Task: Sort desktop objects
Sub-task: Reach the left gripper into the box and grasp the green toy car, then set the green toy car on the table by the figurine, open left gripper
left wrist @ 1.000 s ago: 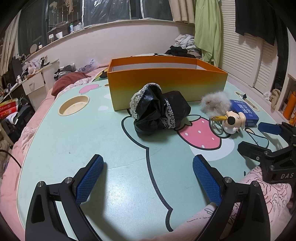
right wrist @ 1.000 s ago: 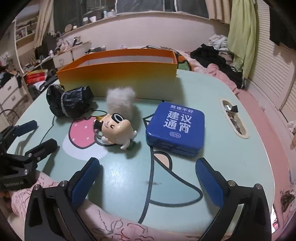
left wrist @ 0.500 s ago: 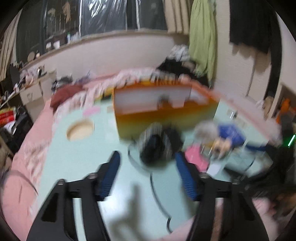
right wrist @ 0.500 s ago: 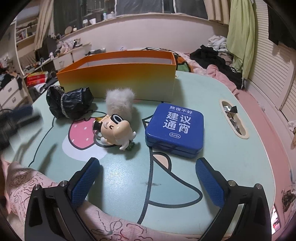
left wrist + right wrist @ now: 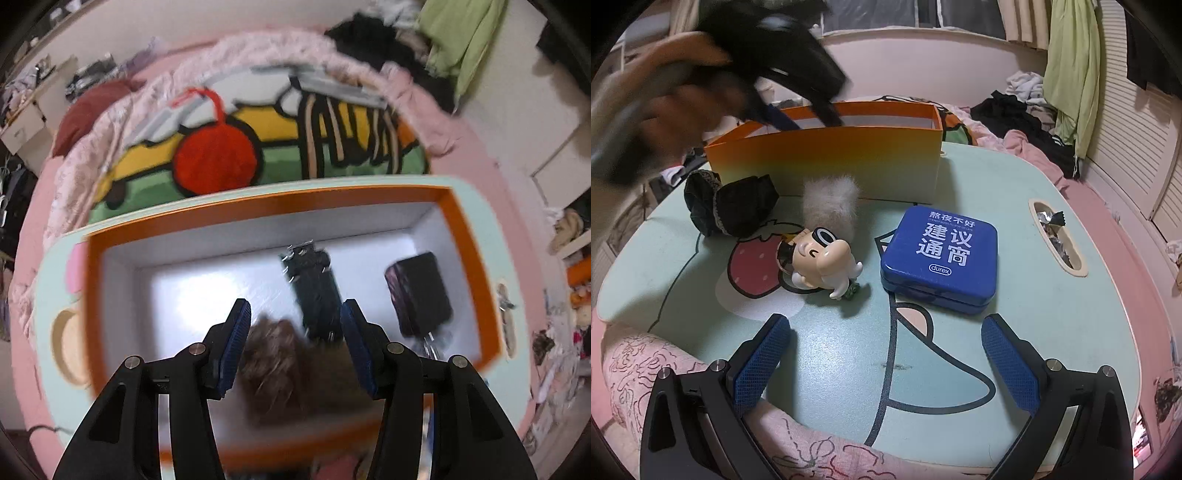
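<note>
Left gripper (image 5: pixel 294 314): jaws part-spread and just opening a little. A blurred brown fuzzy thing (image 5: pixel 288 369) shows between them, but it appears to lie on the floor of the orange box (image 5: pixel 476 258) below. No pad visibly presses it, so the jaws are judged empty. In the box, a dark studded piece (image 5: pixel 314 288) lies at 12 o'clock and a dark flat case (image 5: pixel 417 291) at 2.

Right gripper (image 5: pixel 884 325): jaws spread wide, empty, above the tabletop (image 5: pixel 1052 332).

Still unsorted on the tabletop in front of the box:
- Blue tin (image 5: pixel 938 254), 1 o'clock of the right jaws. Likely rigid, smooth, slippery; pinch across opposite side walls, not the lid.
- Cartoon figure (image 5: pixel 820 258) with white fur tuft (image 5: pixel 831 203), 11 o'clock. Probably light hard plastic; take the body, since the fur would likely slip.
- Black lace-trimmed bundle (image 5: pixel 731 206), 10 o'clock. Soft, light; pinch deep into the folds.
</note>
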The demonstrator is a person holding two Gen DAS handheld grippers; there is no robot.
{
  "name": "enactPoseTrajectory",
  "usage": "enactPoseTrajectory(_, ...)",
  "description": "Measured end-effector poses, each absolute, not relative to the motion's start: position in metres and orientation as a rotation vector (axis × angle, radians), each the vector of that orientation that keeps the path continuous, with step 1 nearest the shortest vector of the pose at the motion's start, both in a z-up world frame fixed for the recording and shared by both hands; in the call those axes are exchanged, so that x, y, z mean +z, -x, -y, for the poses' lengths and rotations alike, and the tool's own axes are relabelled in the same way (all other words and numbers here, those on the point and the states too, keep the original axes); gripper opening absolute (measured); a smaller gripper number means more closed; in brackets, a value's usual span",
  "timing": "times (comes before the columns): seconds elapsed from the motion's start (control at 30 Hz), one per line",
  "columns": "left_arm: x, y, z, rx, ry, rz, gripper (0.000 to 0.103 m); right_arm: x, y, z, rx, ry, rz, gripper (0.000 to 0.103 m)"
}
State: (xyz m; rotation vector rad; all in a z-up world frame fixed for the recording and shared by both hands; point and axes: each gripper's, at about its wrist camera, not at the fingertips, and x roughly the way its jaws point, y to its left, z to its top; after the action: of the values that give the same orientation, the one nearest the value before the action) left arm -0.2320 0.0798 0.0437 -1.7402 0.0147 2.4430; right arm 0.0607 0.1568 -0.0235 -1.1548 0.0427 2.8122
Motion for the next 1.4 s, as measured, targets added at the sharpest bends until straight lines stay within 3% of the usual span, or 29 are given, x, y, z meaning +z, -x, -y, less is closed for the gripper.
enactPoseTrajectory(0.07,0.034,0.238,-0.086,2.406,1.757,0.004,0.046,-0.023,-0.06,-0.156,2.813,1.153,-0.042,0.103)
enactPoseTrajectory(0.1,0.028,0.24,-0.088,2.384,1.773,0.011,0.031,-0.023,-0.06,-0.157,2.814,1.153,-0.042,0.103)
enactPoseTrajectory(0.13,0.028,0.239,-0.089,2.423,1.755,-0.027,0.024,-0.023,-0.06,-0.156,2.812,1.155,-0.044,0.103)
enactPoseTrajectory(0.2,0.029,0.236,-0.087,2.443,1.722,-0.063,0.024,-0.022,-0.059,-0.157,2.813,1.153,-0.045,0.103)
enactPoseTrajectory(0.33,0.054,0.213,-0.055,2.452,1.528,0.079,0.024,-0.023,-0.059,-0.157,2.812,1.154,-0.044,0.103)
enactPoseTrajectory(0.53,0.108,0.102,-0.022,2.436,1.188,0.153,0.024,-0.023,-0.059,-0.157,2.812,1.153,-0.044,0.103)
enactPoseTrajectory(0.67,0.078,0.041,-0.03,2.288,1.199,0.137,0.024,-0.023,-0.06,-0.157,2.812,1.152,-0.044,0.103)
enactPoseTrajectory(0.87,0.028,0.033,-0.062,2.344,1.234,0.021,0.025,-0.023,-0.06,-0.157,2.812,1.151,-0.045,0.103)
enactPoseTrajectory(0.97,0.032,0.032,-0.061,2.434,1.169,0.009,0.033,-0.023,-0.06,-0.157,2.813,1.151,-0.046,0.103)
enactPoseTrajectory(1.03,0.045,0.021,-0.051,2.451,1.09,0.042,0.055,-0.024,-0.06,-0.157,2.812,1.151,-0.046,0.103)
enactPoseTrajectory(1.07,0.053,0.012,-0.045,2.472,1.027,0.042,0.071,-0.024,-0.06,-0.157,2.812,1.15,-0.045,0.103)
enactPoseTrajectory(1.1,0.059,0.004,-0.041,2.502,0.979,0.028,0.079,-0.024,-0.06,-0.157,2.812,1.15,-0.046,0.103)
enactPoseTrajectory(1.23,0.063,-0.024,-0.026,2.625,0.936,-0.155,0.081,-0.024,-0.061,-0.157,2.812,1.149,-0.046,0.103)
enactPoseTrajectory(1.4,0.021,-0.031,-0.018,2.657,1.066,-0.279,0.081,-0.024,-0.061,-0.157,2.812,1.148,-0.046,0.103)
